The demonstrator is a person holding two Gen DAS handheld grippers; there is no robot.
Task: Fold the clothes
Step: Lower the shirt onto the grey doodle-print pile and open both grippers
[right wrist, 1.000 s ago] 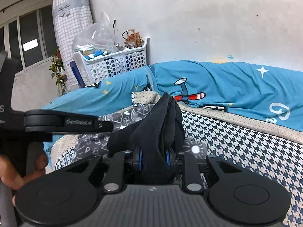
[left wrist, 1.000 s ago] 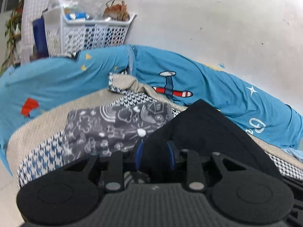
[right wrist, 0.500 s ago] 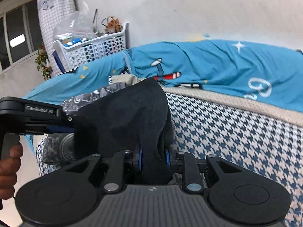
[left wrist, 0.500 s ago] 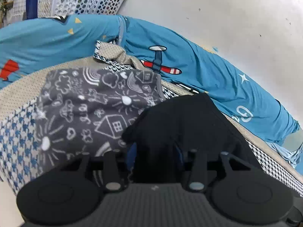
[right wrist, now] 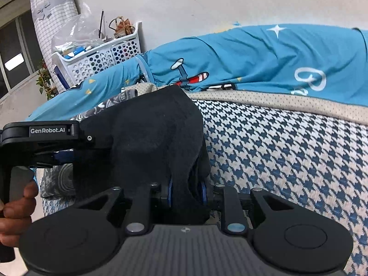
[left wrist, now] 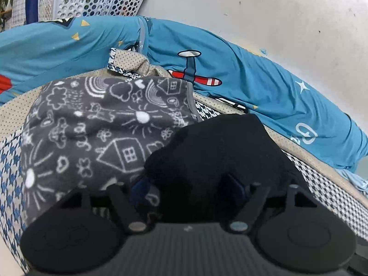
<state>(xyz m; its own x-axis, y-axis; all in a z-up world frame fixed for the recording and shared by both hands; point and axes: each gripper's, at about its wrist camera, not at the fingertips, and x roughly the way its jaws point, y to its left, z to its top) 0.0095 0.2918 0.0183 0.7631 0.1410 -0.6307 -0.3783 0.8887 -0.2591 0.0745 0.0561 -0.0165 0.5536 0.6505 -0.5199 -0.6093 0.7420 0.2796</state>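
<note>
The black garment (right wrist: 149, 138) is being laid on the bed (right wrist: 287, 149); the left gripper (left wrist: 186, 188) is opening around it, the right gripper (right wrist: 186, 193) is clamping it; smoothing is judged left.

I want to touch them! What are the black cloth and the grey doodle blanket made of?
The black cloth looks like soft, matt knit or fleece: it sags in thick folds with no shine. The grey doodle blanket looks like fuzzy fleece; its white drawings have slightly blurry edges. I can't be sure of either fibre.
</note>
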